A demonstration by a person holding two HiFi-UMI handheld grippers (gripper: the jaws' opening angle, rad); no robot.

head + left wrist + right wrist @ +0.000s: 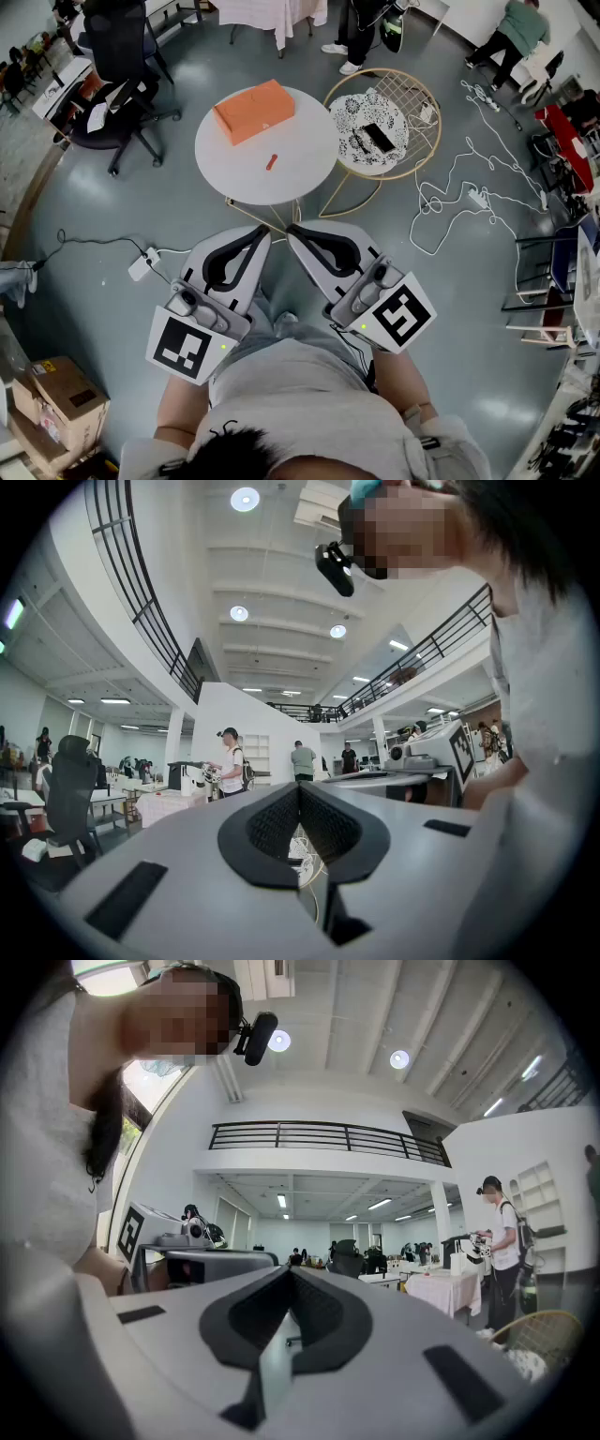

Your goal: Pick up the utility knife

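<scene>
Your left gripper (pixel 261 232) and right gripper (pixel 294 230) sit close to your body, fingers pressed together, empty. The knife (pixel 271 161) lies on the table (pixel 314 173) beside the box (pixel 253 111), well apart from both.

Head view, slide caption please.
Both shut, left hand-held gripper and right hand-held gripper face a round white table bearing a red utility knife and orange box.

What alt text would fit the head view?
Seen from above, a person holds the left gripper and right gripper, both shut and empty, short of a round white table. On it lie a small orange knife and an orange box. A wire stand sits right of it.
</scene>
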